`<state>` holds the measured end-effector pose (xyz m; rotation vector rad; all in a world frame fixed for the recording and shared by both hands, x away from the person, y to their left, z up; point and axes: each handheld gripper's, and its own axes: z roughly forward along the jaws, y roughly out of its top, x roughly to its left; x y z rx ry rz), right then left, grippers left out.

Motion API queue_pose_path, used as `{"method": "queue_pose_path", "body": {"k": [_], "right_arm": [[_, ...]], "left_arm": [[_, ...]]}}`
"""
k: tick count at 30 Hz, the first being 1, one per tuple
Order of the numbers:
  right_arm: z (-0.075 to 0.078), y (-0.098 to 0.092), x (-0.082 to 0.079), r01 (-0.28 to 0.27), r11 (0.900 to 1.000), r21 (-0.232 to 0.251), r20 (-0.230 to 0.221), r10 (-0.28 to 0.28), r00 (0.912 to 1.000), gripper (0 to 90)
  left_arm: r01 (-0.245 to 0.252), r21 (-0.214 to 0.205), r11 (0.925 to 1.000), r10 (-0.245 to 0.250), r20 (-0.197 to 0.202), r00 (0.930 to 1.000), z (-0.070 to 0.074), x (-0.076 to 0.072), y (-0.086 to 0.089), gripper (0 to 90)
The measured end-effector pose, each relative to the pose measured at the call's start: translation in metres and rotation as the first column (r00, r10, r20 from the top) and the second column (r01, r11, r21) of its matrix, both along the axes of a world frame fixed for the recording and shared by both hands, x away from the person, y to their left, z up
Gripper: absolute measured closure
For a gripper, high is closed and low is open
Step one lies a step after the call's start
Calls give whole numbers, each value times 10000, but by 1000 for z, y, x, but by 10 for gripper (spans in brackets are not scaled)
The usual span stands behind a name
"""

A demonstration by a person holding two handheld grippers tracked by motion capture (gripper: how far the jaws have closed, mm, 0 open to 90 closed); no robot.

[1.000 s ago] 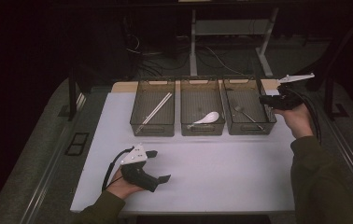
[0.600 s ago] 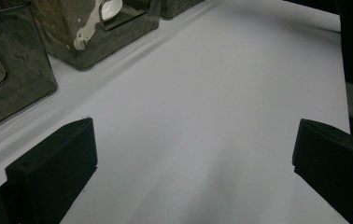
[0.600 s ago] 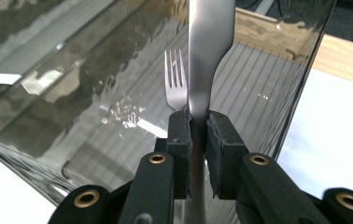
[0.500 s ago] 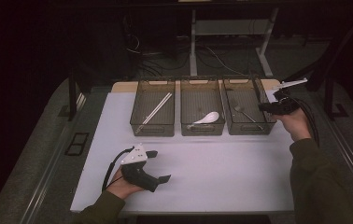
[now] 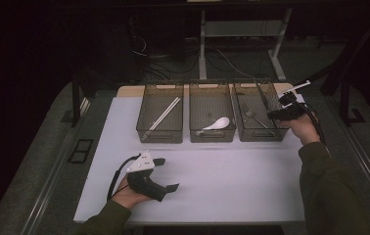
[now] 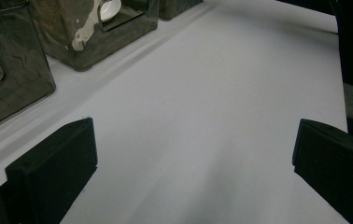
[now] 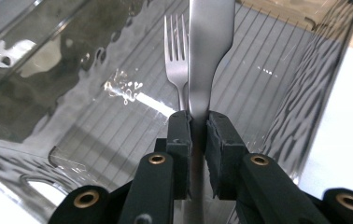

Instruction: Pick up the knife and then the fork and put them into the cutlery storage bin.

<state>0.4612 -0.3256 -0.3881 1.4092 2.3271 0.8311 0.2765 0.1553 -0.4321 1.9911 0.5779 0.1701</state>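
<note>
A white table top point(image 5: 232, 181) is lying across a darker grey bench point(image 5: 36, 186) in a dim room, with light falling mainly on the white surface. Behind it, the pale legs of a metal stand point(image 5: 203, 54) are rising from a dark floor, where loose cables point(image 5: 173, 54) are trailing.

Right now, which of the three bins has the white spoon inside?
The middle bin holds the white spoon. The left bin has chopsticks, and the right bin has a fork.

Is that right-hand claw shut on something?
Yes: the right gripper is shut on a metal utensil; both pads press its handle above the fork.
</note>
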Motion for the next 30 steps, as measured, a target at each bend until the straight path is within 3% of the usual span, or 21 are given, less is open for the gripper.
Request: {"method": "queue_pose_path", "body": {"k": [8,13,23,28,30], "right_arm": [[-5,18,10,-72,9954,-960,-569,17,9984,796],[-8,21,12,-109,9945,-1046,-664,39,9978,785],[0,15,8,-41,9993,-360,-390,26,9992,709],[3,11,4,-149,9979,626,-240,165,9996,616],[4,11,0,-209,9966,797,-99,218,9997,565]], "left_arm": [[7,-34,10000,-7,-5,10000,0,0,0,0],[33,-52,10000,-33,27,10000,1,-1,0,0],[29,14,10000,-29,44,10000,1,-1,0,0],[19,16,10000,-19,47,10000,1,-1,-1,0],[23,30,10000,-23,42,10000,1,-1,-1,0]]}}
